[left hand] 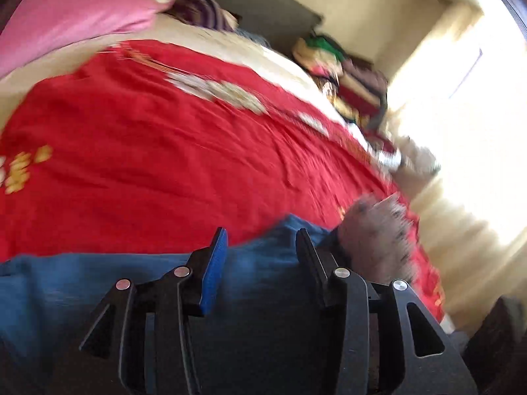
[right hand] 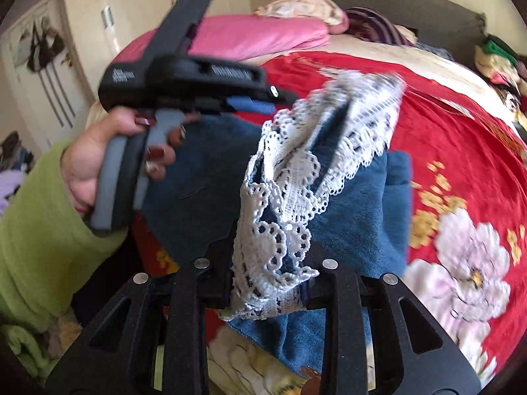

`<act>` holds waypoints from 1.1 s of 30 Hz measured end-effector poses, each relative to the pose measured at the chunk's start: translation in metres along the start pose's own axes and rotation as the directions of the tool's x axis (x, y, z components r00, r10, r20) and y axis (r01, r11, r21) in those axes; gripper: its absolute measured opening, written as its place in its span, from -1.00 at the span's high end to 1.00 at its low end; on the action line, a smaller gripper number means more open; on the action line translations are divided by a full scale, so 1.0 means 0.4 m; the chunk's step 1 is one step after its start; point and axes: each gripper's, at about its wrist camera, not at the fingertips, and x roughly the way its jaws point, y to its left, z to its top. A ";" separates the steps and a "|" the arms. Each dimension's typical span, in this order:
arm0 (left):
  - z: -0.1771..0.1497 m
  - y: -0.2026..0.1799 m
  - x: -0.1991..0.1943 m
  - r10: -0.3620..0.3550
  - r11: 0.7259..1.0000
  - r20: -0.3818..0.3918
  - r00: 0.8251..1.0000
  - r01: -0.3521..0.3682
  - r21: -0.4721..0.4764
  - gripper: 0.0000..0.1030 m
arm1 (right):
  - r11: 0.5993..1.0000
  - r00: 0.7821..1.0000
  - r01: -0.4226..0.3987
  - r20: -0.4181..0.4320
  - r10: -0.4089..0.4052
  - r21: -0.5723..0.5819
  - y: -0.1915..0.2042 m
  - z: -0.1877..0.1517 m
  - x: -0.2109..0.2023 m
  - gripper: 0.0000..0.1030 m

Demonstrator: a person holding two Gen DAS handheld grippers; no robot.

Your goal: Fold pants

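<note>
Two grippers are engaged with one pair of blue denim pants (right hand: 355,204) spread on a red floral bedspread (left hand: 148,151). Nearest the right wrist camera, the right gripper (right hand: 268,283) is clamped on the lace-trimmed hem (right hand: 290,191), with the fabric bunched between narrowly set jaws. Beyond it, the left gripper (right hand: 250,102), held by a hand (right hand: 108,158) in a green sleeve (right hand: 42,230), hovers over the denim. Its own camera shows the jaws partly spread with denim beneath them but nothing pinched between the pads (left hand: 214,263). Farther back lie a pink pillow (left hand: 72,16) and a pile of clothes (left hand: 346,82) near the headboard. Judged step: carrying the hem end over the body of the pants to form a fold. The next move calls for laying the hem down aligned with the opposite edge, then releasing.
</note>
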 end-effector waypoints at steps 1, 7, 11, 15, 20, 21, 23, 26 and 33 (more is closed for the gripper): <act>-0.001 0.025 -0.017 -0.001 1.000 0.020 1.000 0.002 -0.028 0.19 | 1.000 1.000 -0.007 -0.009 0.007 -0.008 0.013 0.002 0.009 0.58; -0.019 0.086 -0.017 -0.018 0.993 0.034 0.999 0.022 -0.116 0.18 | 0.994 0.996 -0.011 -0.088 0.002 -0.106 0.106 0.003 0.098 0.50; -0.029 0.066 0.002 -0.024 0.997 0.010 1.000 0.024 -0.079 0.03 | 0.995 0.994 -0.055 -0.100 0.046 -0.087 0.098 0.014 0.103 0.24; -0.039 0.084 -0.009 -0.024 0.997 0.006 1.000 0.024 -0.073 0.03 | 0.992 0.993 -0.098 -0.068 0.093 -0.081 0.073 0.023 0.021 -0.28; -0.053 0.080 -0.001 0.004 0.998 -0.005 1.000 -0.004 -0.060 0.03 | 0.999 0.999 -0.032 0.039 0.034 -0.037 0.005 0.041 -0.062 -0.33; -0.054 0.075 0.005 -0.003 0.998 -0.015 1.000 0.002 -0.058 0.03 | 1.000 0.998 0.015 0.053 -0.015 -0.003 -0.034 0.048 -0.070 -0.33; -0.059 0.068 0.015 -0.007 0.999 -0.034 0.999 0.005 -0.048 0.03 | 0.995 0.996 0.070 0.059 -0.073 0.065 -0.092 0.059 -0.070 -0.33; -0.056 0.070 0.043 0.014 0.999 -0.063 0.998 -0.016 -0.040 0.03 | 0.976 0.991 0.113 0.044 -0.124 0.185 -0.205 0.088 -0.044 -0.33; -0.048 0.075 0.067 -0.021 0.997 -0.092 0.996 0.015 -0.073 0.03 | 0.943 0.999 0.022 -0.030 -0.013 0.331 -0.378 0.151 0.090 -0.03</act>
